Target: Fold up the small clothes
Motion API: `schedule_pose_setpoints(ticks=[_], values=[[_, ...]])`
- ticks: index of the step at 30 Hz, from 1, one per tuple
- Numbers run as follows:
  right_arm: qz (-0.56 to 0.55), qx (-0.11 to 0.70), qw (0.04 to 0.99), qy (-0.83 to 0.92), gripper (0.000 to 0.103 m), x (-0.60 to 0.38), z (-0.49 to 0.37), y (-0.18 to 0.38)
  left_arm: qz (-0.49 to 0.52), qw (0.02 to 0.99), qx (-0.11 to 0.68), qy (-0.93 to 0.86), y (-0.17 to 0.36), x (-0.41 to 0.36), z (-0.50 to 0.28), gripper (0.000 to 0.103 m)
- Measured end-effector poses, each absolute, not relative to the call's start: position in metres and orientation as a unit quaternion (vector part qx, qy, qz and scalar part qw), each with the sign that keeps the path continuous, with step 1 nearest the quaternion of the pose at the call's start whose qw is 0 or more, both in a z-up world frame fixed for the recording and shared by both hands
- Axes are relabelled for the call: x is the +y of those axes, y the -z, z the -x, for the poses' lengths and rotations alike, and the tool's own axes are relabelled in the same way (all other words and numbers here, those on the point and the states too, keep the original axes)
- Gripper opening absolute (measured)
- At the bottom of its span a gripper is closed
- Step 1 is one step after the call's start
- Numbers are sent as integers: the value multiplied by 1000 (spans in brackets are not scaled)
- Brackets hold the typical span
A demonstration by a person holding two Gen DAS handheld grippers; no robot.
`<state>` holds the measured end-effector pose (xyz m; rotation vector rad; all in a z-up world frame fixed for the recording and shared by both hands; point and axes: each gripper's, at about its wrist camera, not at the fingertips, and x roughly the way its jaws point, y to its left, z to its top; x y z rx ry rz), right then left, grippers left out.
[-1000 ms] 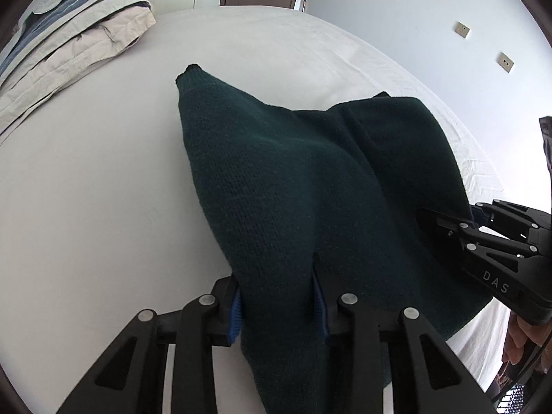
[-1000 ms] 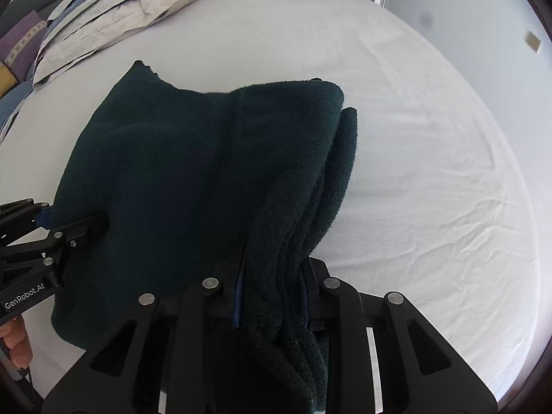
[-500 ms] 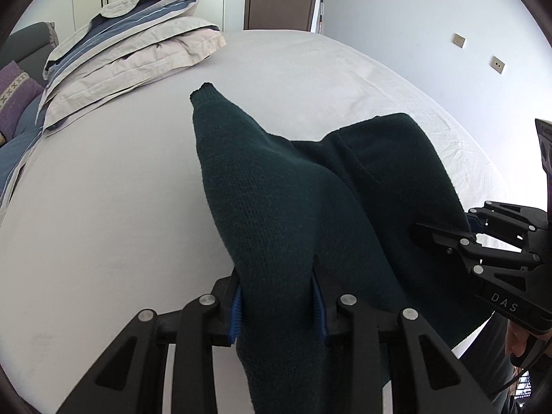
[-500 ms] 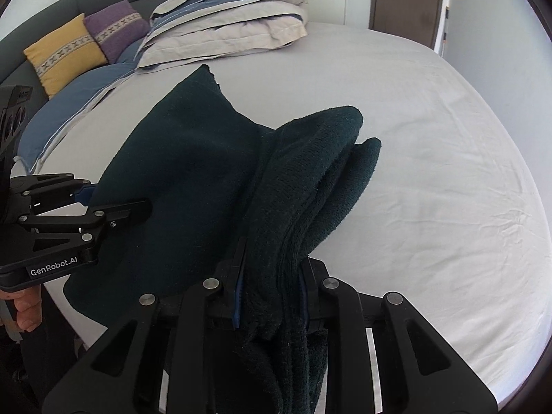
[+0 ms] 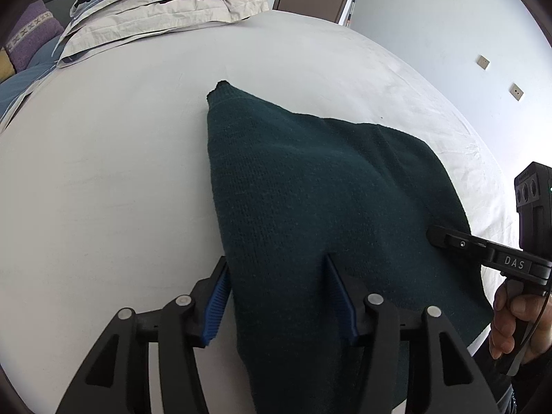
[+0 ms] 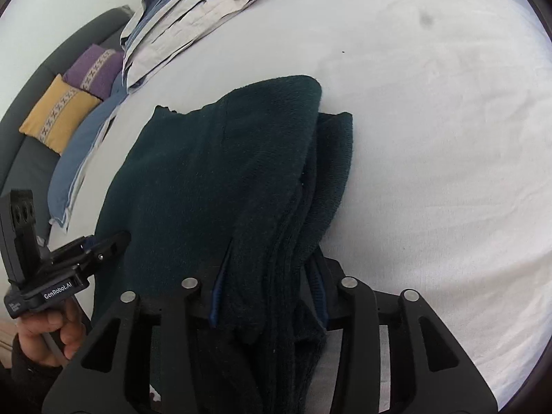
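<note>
Two grippers flank one dark green sweater (image 5: 310, 186) on the white bed (image 5: 103, 172). In the left wrist view the sweater fills the centre and lower middle of the frame, its long axis running from the bottom edge up to a pointed corner at upper centre. Its near edge passes between the fingers of the left gripper (image 5: 276, 296). The jaws stand wide apart: the left pad is clear of the knit, the right pad touches it, so nothing is clamped.

In the right wrist view the sweater (image 6: 214, 172) lies at centre, with a thick stack of folded layers along its right side. The right gripper (image 6: 267, 289) is closed on that stack at lower centre. The left gripper (image 6: 103, 245) appears at lower left, at the sweater's opposite edge.

Both grippers sit at the near end, one per side, with the garment extending away toward the pillows (image 5: 162, 3) at upper left. Judged from this, the right gripper alone controls the cloth; the fold appears laid down and release of the right side remains.
</note>
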<state>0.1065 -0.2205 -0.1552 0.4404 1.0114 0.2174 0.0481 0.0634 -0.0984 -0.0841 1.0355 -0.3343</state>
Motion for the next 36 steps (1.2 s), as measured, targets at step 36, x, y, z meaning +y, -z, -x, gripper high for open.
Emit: schedule_pose_setpoints(ticks=[36], values=[[-246,473,844,-57,48,-231,72,146,151,840,492,174,118,75,6,64]])
